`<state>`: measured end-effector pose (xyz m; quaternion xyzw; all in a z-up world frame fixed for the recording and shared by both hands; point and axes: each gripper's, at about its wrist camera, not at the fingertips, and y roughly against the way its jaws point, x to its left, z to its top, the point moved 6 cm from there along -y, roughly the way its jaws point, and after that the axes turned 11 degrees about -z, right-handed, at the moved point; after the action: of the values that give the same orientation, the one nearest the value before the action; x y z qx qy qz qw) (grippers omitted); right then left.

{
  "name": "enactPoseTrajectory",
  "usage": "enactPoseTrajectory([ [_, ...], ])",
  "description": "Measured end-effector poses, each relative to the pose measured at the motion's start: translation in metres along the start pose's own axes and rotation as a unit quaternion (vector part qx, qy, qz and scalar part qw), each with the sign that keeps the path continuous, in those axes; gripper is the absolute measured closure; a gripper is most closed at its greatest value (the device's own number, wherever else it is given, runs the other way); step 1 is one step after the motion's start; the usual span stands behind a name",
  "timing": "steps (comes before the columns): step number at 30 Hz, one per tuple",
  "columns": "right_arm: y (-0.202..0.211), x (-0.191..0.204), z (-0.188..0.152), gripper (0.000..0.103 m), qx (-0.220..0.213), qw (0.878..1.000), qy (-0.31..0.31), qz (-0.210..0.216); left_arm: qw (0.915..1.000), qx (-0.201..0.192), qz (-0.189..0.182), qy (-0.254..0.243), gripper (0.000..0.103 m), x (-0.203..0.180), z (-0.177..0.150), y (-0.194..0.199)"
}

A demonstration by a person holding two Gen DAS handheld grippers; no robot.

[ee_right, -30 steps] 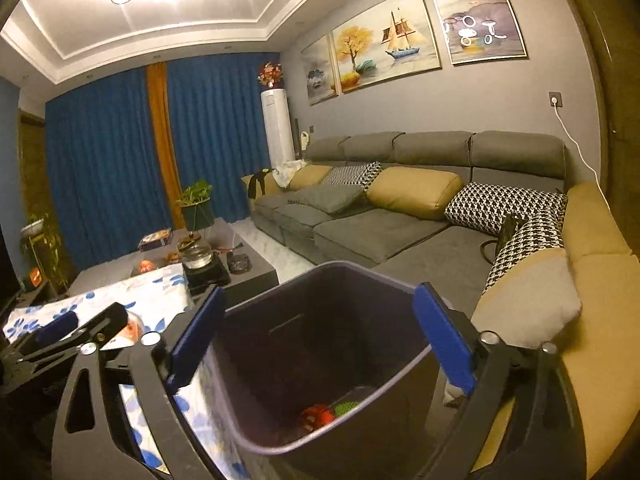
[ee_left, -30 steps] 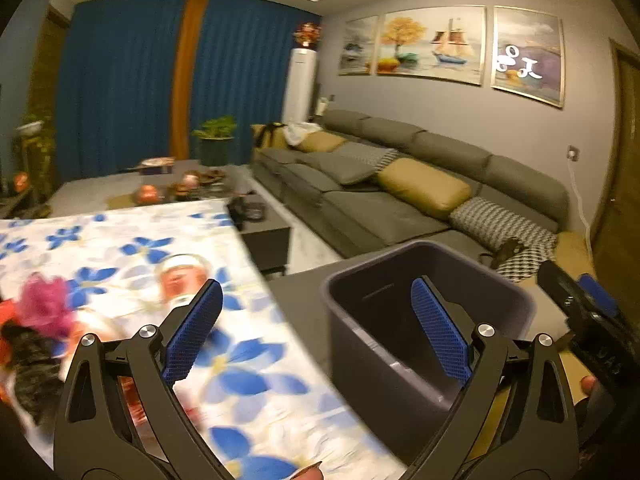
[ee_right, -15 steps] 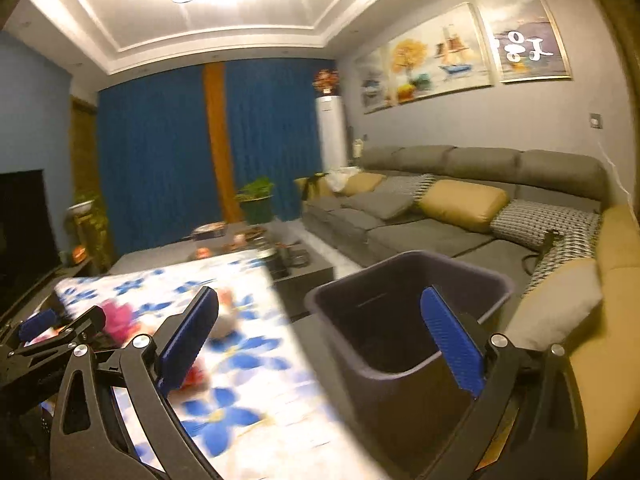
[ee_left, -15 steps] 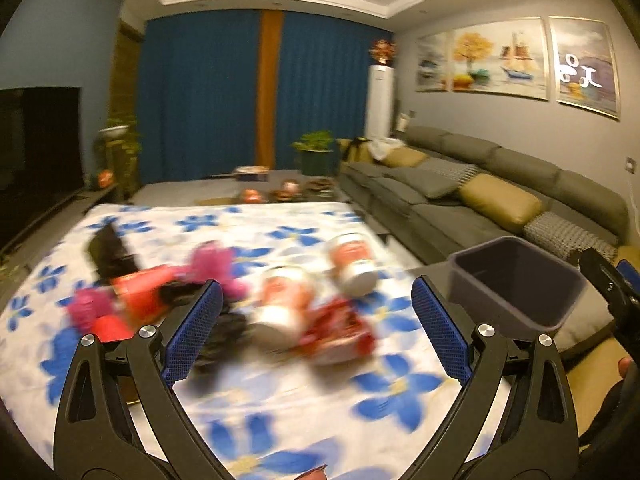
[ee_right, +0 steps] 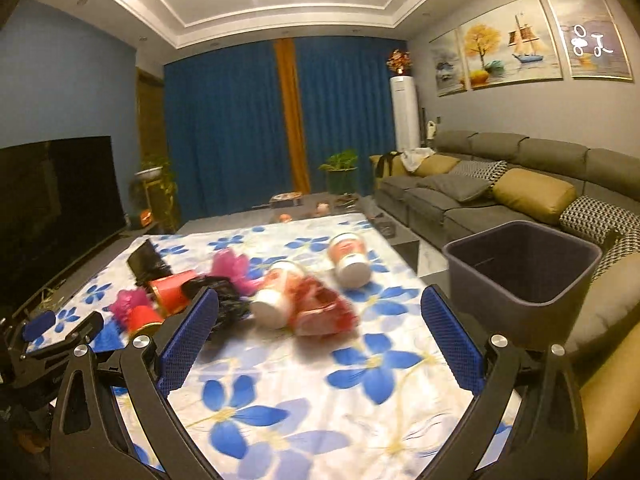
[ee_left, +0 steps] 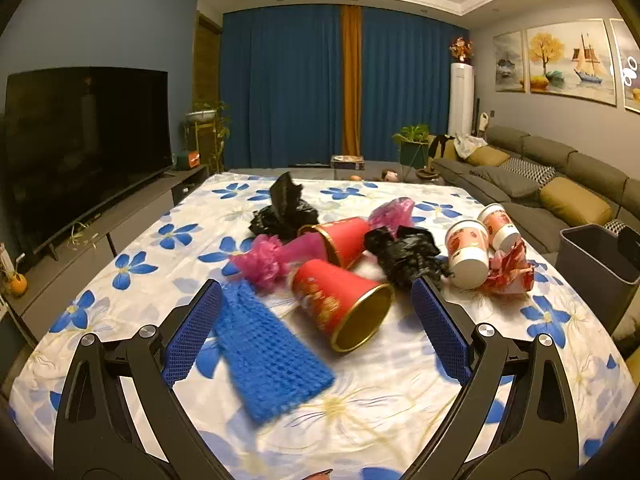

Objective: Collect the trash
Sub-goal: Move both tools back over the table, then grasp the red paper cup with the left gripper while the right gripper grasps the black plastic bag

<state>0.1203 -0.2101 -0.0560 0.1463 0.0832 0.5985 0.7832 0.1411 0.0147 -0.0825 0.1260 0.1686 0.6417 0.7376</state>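
- Left gripper (ee_left: 316, 326): fingers spread wide, holding nothing; a blue knitted cloth (ee_left: 269, 354) and a red cup (ee_left: 342, 304) lie between them on the table (ee_left: 132, 300)
- Right gripper (ee_right: 320, 338): fingers spread wide, empty, above the floral cloth
- Trash: clustered mid-table
- Grey bin (ee_right: 520, 276): just beyond the table's right edge

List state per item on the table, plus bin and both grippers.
left hand-held gripper: open, empty
right hand-held gripper: open, empty
near red paper cup: on its side, mouth toward camera
far red paper cup: on its side
two white cups: tipped over
black bags: crumpled
blue mesh net: lying flat
trash bin: upright beside the table; contents not visible
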Motion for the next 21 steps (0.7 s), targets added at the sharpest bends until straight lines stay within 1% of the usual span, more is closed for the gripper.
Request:
enactPoseTrajectory([
  [4, 0.000, 0.015, -0.002, 0.006, 0.003, 1.000, 0.009, 0.008, 1.0000, 0.005, -0.002, -0.005, 0.009, 0.008, -0.004, -0.004],
  [6, -0.001, 0.020, -0.001, 0.006, 0.005, 1.000, 0.012, 0.012, 0.9999, 0.011, -0.010, -0.008, 0.011, 0.007, -0.006, -0.010],
  [9, -0.003, 0.024, -0.001, 0.006, 0.006, 1.000, 0.014, 0.015, 0.9991, 0.028, -0.020, -0.024, 0.014, 0.002, -0.011, -0.024],
  [12, -0.007, 0.024, 0.000, 0.006, 0.008, 1.000, 0.014, 0.014, 0.9974, 0.052, -0.024, -0.044, 0.022, -0.005, -0.016, -0.040],
  [13, -0.008, 0.023, 0.000, 0.006, 0.009, 1.000, 0.013, 0.015, 0.9967, 0.060, -0.026, -0.048, 0.025, -0.006, -0.017, -0.046],
  [15, -0.011, 0.023, -0.001, 0.006, 0.012, 1.000, 0.012, 0.015, 0.9956, 0.076, -0.026, -0.047, 0.031, -0.005, -0.021, -0.055],
  [19, -0.018, 0.025, -0.002, 0.006, 0.018, 1.000, 0.015, 0.016, 0.9929, 0.108, -0.035, -0.032, 0.047, -0.001, -0.027, -0.071],
  [20, -0.019, 0.025, -0.002, 0.006, 0.019, 1.000, 0.015, 0.016, 0.9927, 0.111, -0.037, -0.029, 0.051, 0.000, -0.028, -0.072],
  [21, -0.021, 0.027, -0.003, 0.006, 0.021, 1.000, 0.016, 0.017, 0.9923, 0.115, -0.038, -0.026, 0.053, 0.001, -0.028, -0.074],
])
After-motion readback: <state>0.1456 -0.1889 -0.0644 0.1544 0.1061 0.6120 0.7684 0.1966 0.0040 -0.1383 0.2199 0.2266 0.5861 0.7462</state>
